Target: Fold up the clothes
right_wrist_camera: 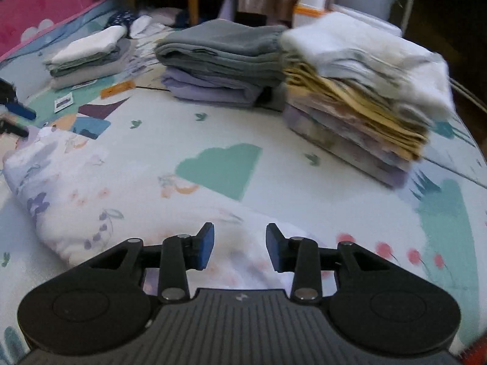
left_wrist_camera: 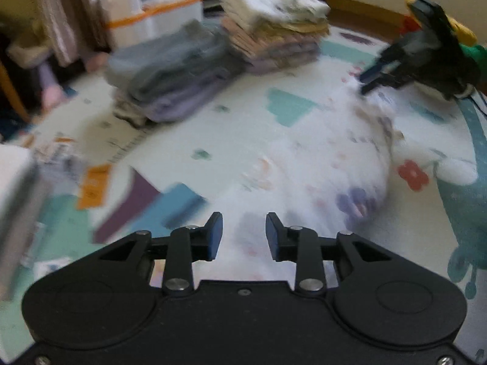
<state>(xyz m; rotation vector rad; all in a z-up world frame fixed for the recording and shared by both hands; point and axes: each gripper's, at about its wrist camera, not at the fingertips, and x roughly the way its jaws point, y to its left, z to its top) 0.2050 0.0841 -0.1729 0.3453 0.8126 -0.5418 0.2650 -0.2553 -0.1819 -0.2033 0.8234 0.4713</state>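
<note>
A white garment with a purple flower print [left_wrist_camera: 328, 176] lies folded on the patterned play mat [left_wrist_camera: 231, 133]. It also shows in the right wrist view [right_wrist_camera: 100, 194]. My left gripper [left_wrist_camera: 244, 235] is open and empty, just above one end of the garment. My right gripper [right_wrist_camera: 239, 248] is open and empty above the other end. The right gripper also shows in the left wrist view [left_wrist_camera: 369, 80], at the garment's far edge. The left gripper's fingertips [right_wrist_camera: 18, 112] show at the left edge of the right wrist view.
Two stacks of folded clothes stand on the mat: a grey and purple one [right_wrist_camera: 219, 60] and a taller white, yellow and pink one [right_wrist_camera: 365, 97]. A smaller white and grey stack [right_wrist_camera: 88, 57] lies at the far left. White boxes [left_wrist_camera: 152, 18] and a chair stand behind.
</note>
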